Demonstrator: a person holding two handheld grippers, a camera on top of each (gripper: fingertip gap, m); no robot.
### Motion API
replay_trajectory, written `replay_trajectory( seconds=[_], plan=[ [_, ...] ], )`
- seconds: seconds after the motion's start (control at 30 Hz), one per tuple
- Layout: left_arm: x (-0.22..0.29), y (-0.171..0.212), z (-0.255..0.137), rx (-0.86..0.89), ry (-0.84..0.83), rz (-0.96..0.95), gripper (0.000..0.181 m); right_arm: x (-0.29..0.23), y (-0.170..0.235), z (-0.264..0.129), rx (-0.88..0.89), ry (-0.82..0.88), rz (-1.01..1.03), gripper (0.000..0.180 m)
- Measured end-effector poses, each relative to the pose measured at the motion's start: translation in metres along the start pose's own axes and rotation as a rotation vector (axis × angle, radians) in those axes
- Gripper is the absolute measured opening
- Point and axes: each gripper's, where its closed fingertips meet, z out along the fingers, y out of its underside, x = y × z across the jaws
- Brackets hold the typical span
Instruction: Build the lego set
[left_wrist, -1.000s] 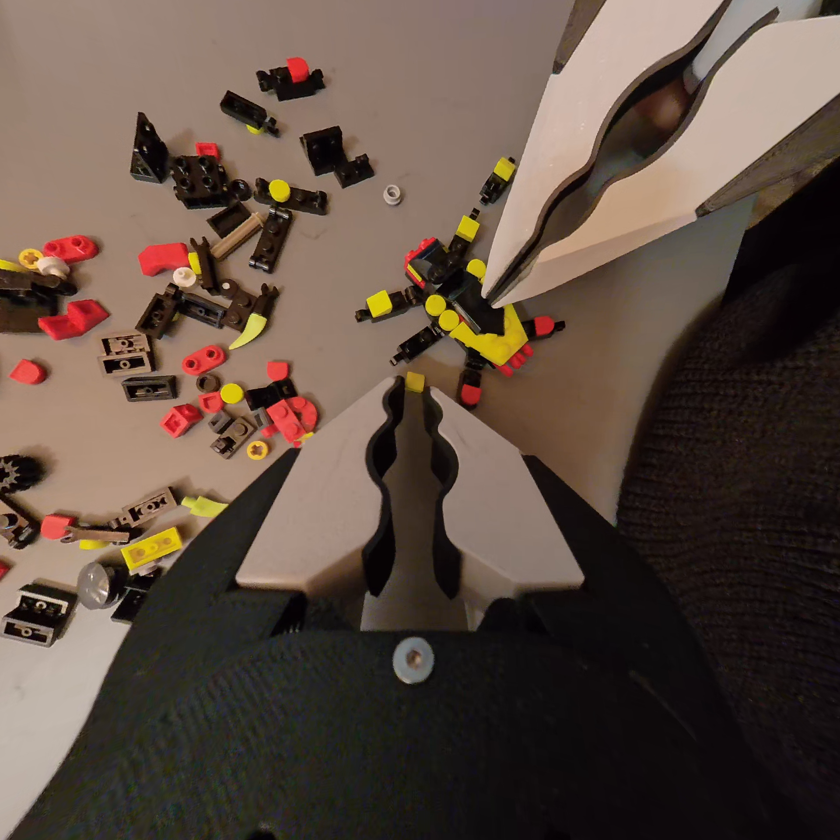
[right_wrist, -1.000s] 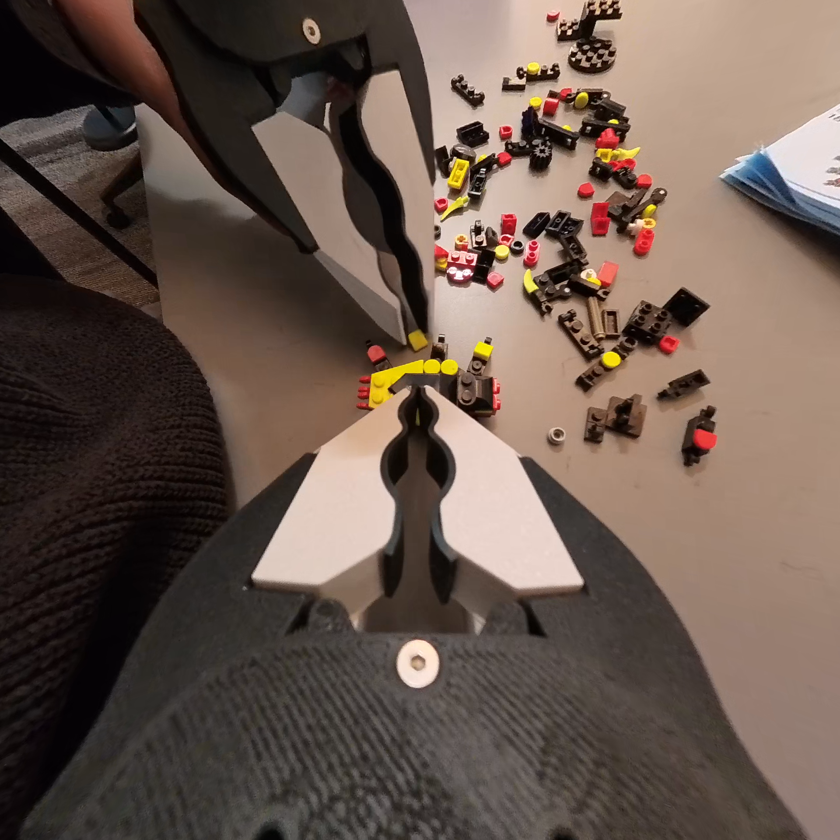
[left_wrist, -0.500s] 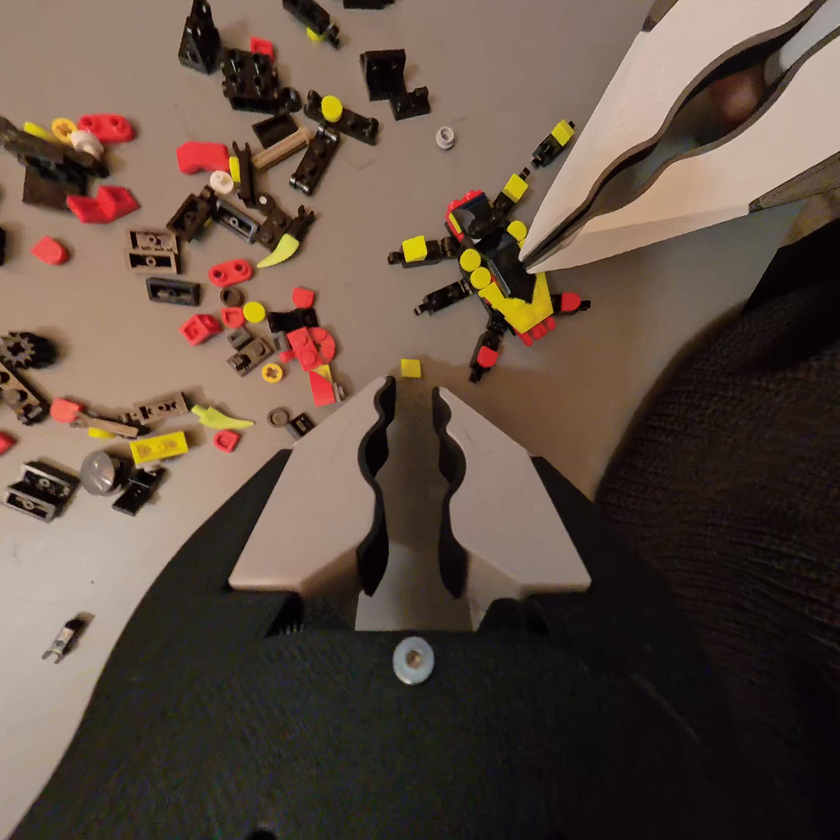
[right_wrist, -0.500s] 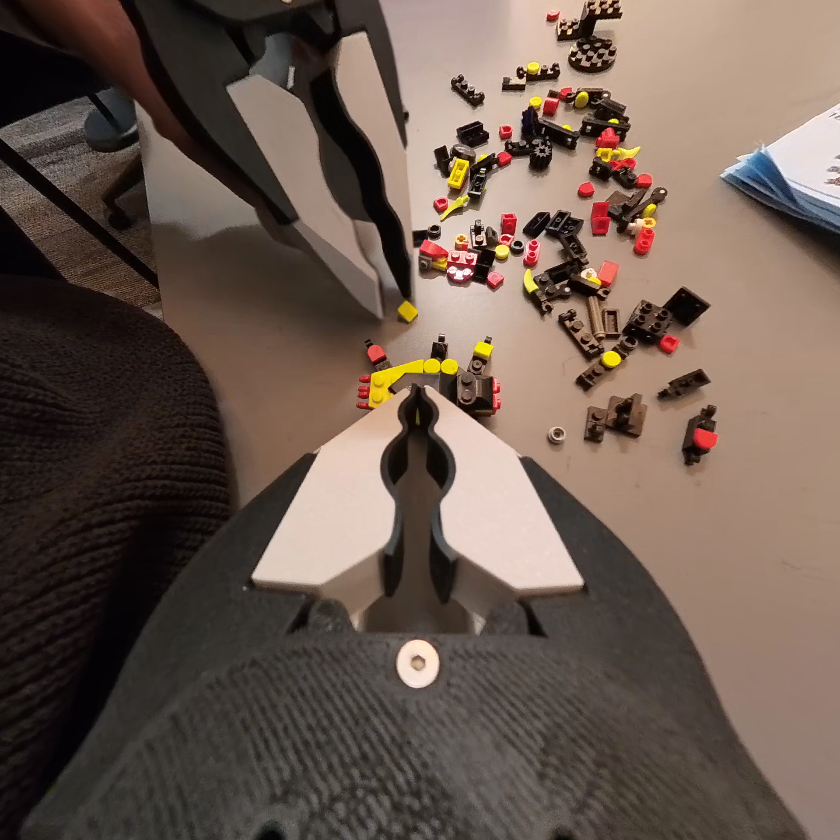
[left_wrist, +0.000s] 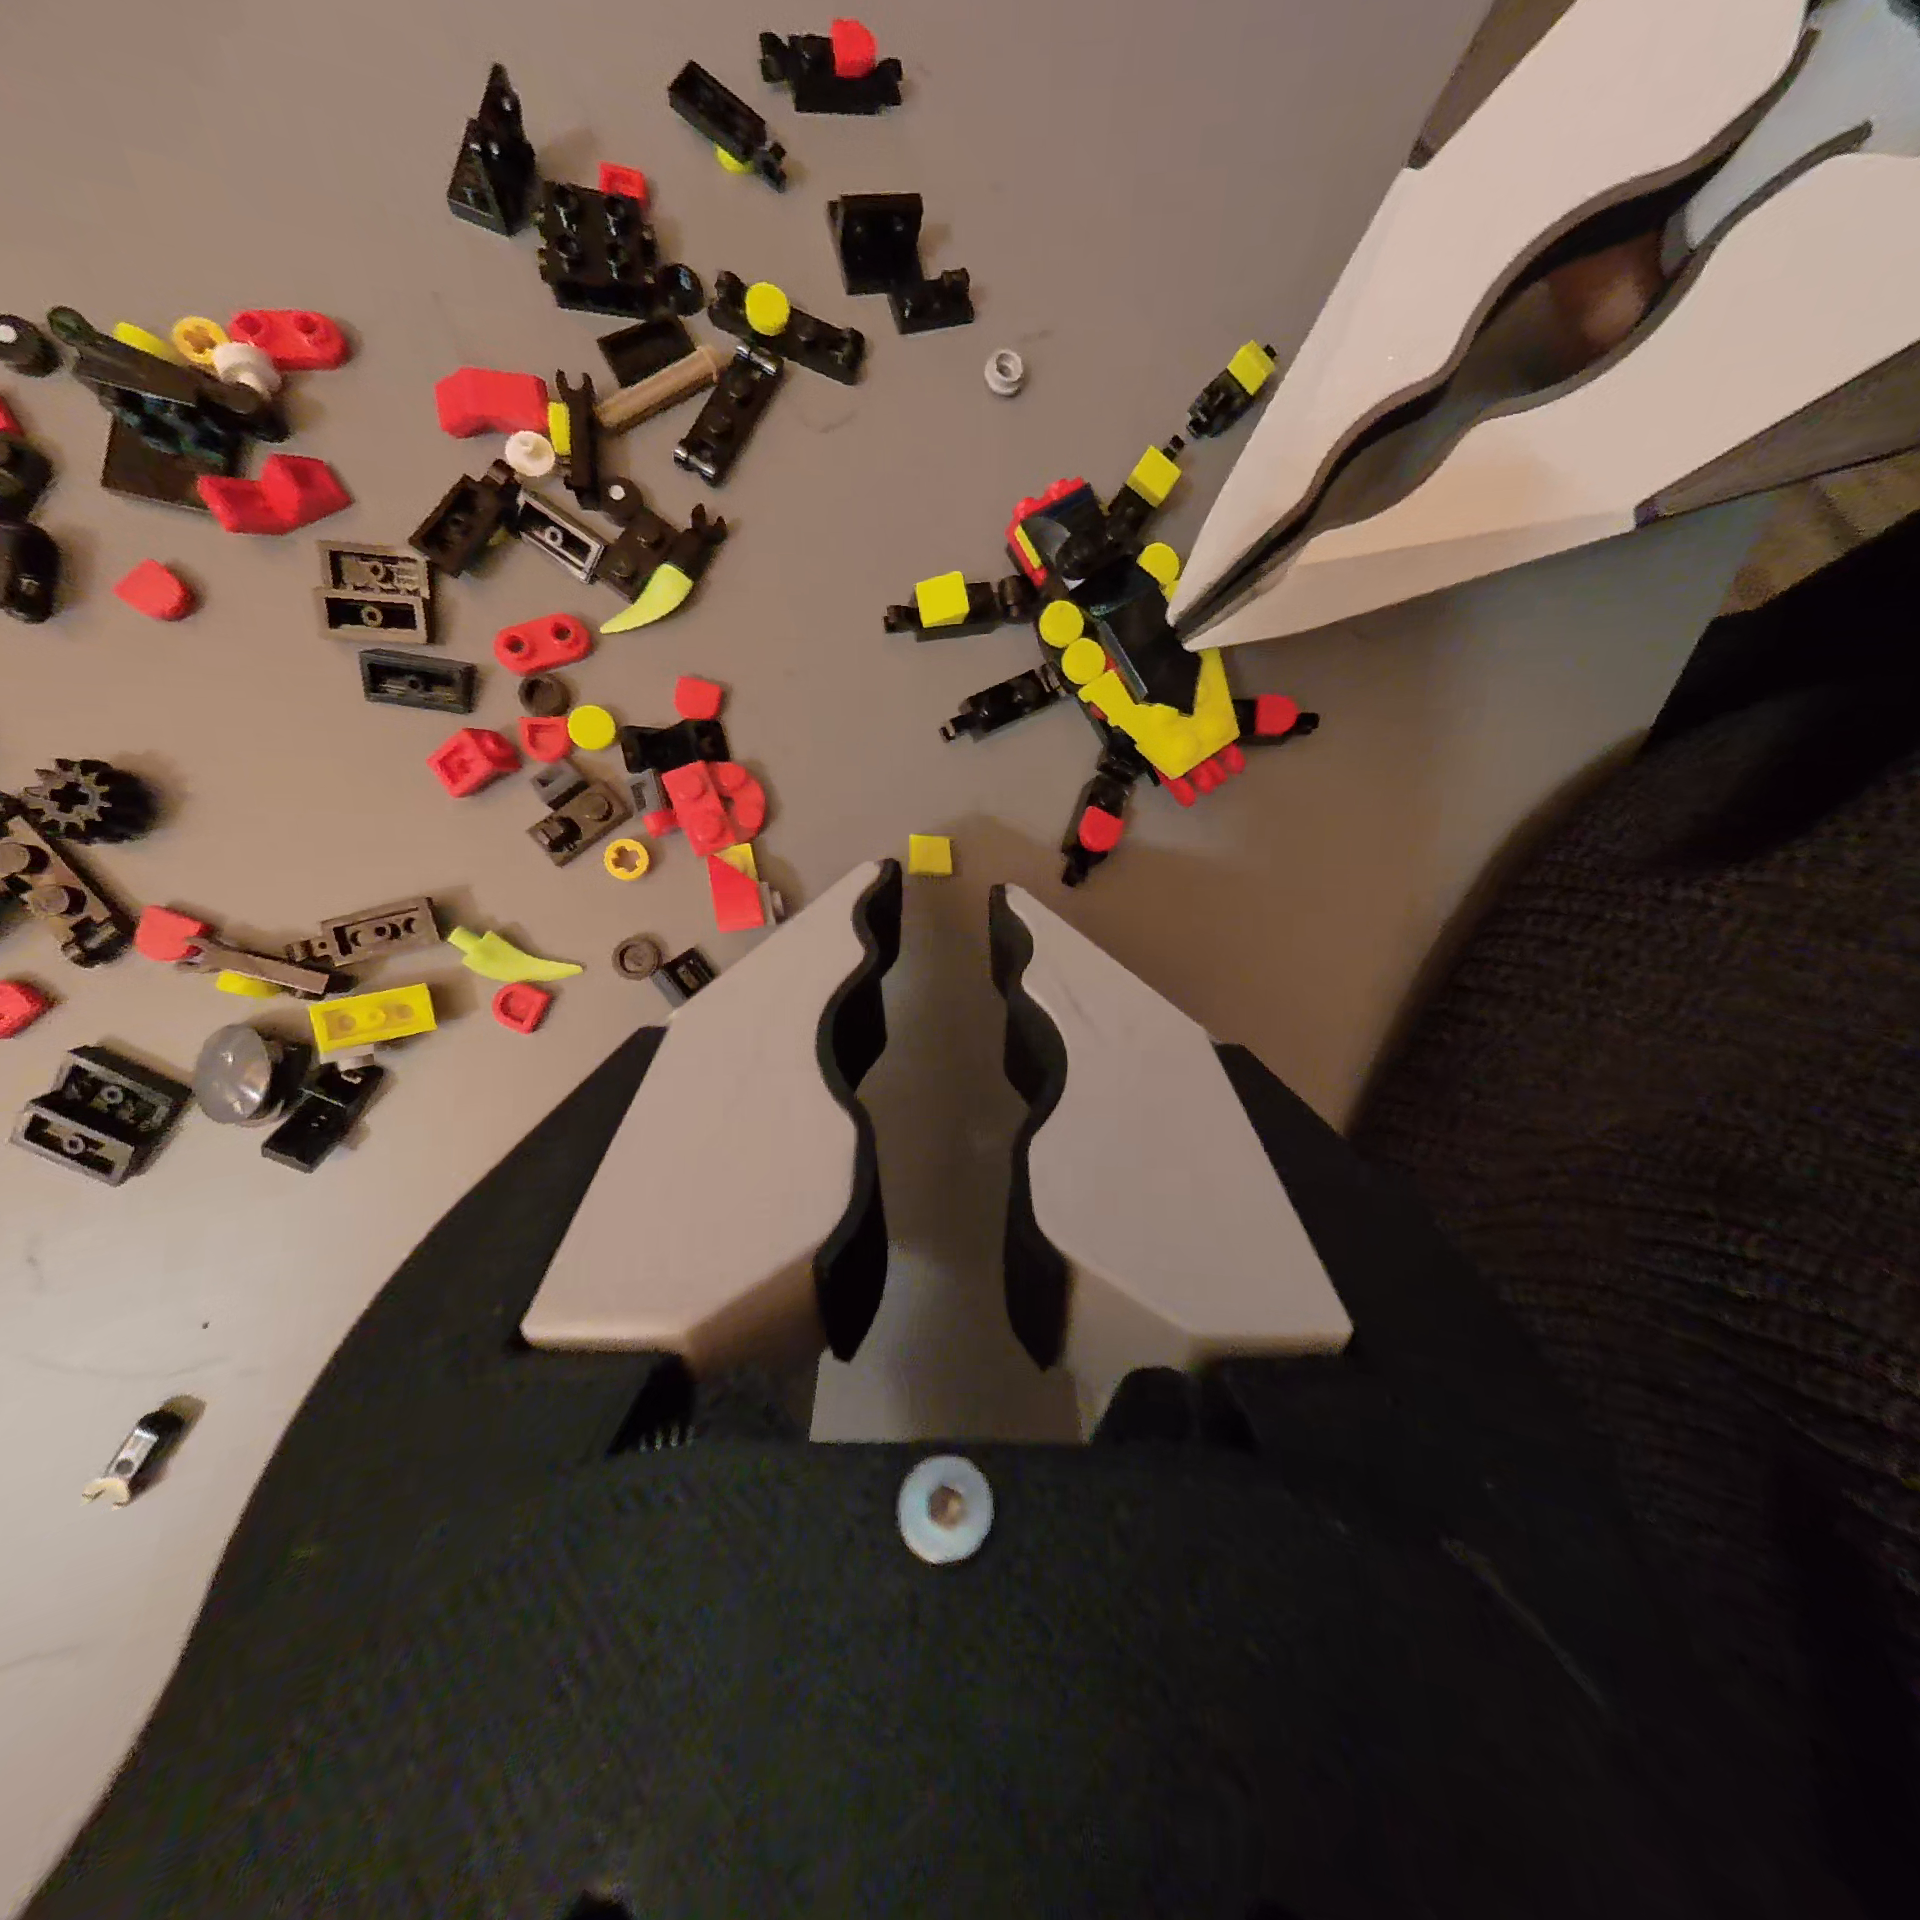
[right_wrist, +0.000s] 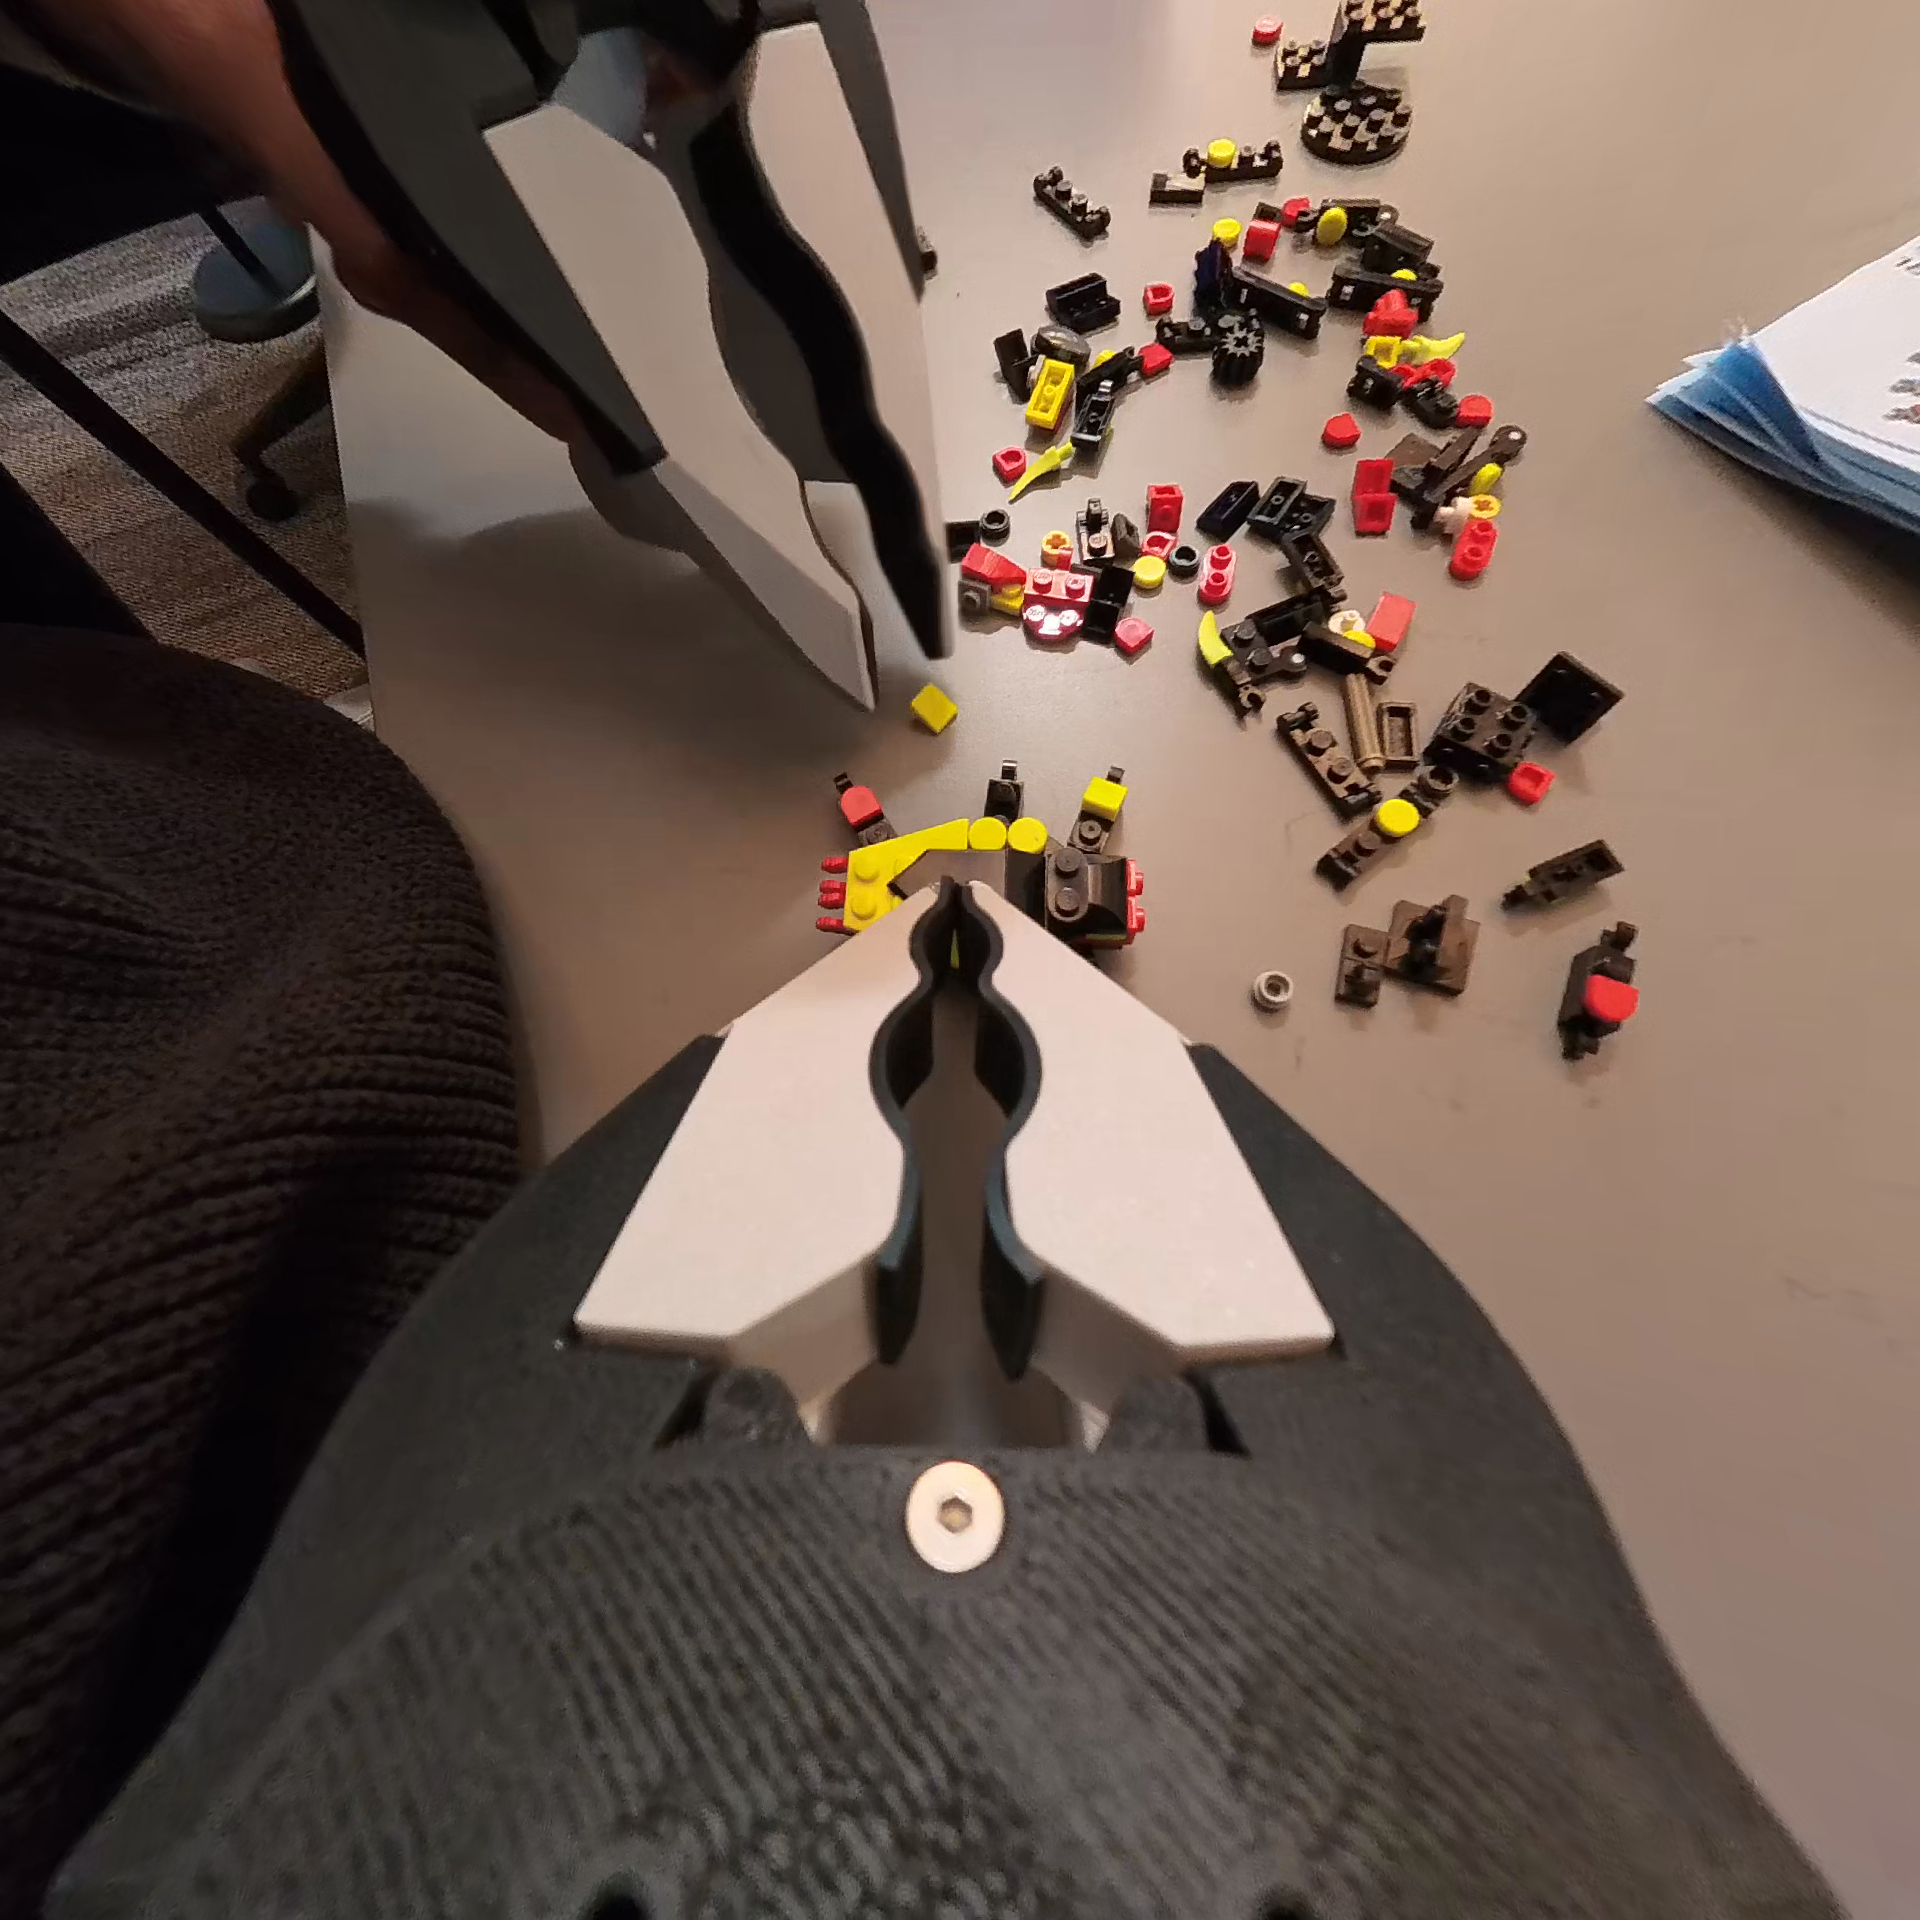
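the right gripper (right_wrist: 954, 896) has its jaws pinched together on the half-built model (left_wrist: 1132, 665), a black, yellow and red spider-like body with legs splayed on the grey table (left_wrist: 1039, 156). that clamp looks meant to pin the model flat so a piece can be pressed on without it sliding. how much of the model sits between the tips is hard to say, since the fingers hide the contact in the right wrist view.

the left gripper (left_wrist: 943, 891) hangs just above the table with its jaws parted and nothing between them. the small yellow tile (left_wrist: 930, 855) lies loose on the table right at its tips, near the model's closest leg but not touching it. it probably belongs on one of the bare legs, as other legs already carry yellow squares.

the spare pieces (left_wrist: 582, 644) are scattered to the left, well apart from the model, leaving working room. a booklet (right_wrist: 1829, 405) lies at the far right of the table.
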Motion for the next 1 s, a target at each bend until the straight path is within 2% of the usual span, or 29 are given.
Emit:
replay_trajectory(
  seconds=[0.2,0.3,0.5,0.6,0.8,1.0],
  plan=[
    [0.02,0.007,0.005,-0.042,0.106,0.006,0.016,0.0,0.0,0.0,0.0,0.0,-0.001,0.0],
    [0.031,0.0,0.0,-0.006,0.167,0.02,0.014,0.0,0.0,0.0,0.0,-0.001,0.0,0.0],
    [0.006,-0.001,0.0,0.004,0.049,0.047,0.012,0.0,0.0,0.0,-0.001,0.0,-0.002,0.0],
    [0.008,0.008,0.005,-0.043,0.076,0.01,0.011,0.0,0.0,0.0,-0.001,0.0,-0.003,0.0],
    [0.022,-0.003,0.011,0.014,0.119,0.074,0.007,-0.001,0.001,-0.001,-0.003,-0.001,-0.006,0.0],
    [0.005,-0.013,0.005,0.065,0.028,0.148,0.005,-0.001,0.002,-0.002,-0.003,-0.003,-0.007,0.0]
  ],
)
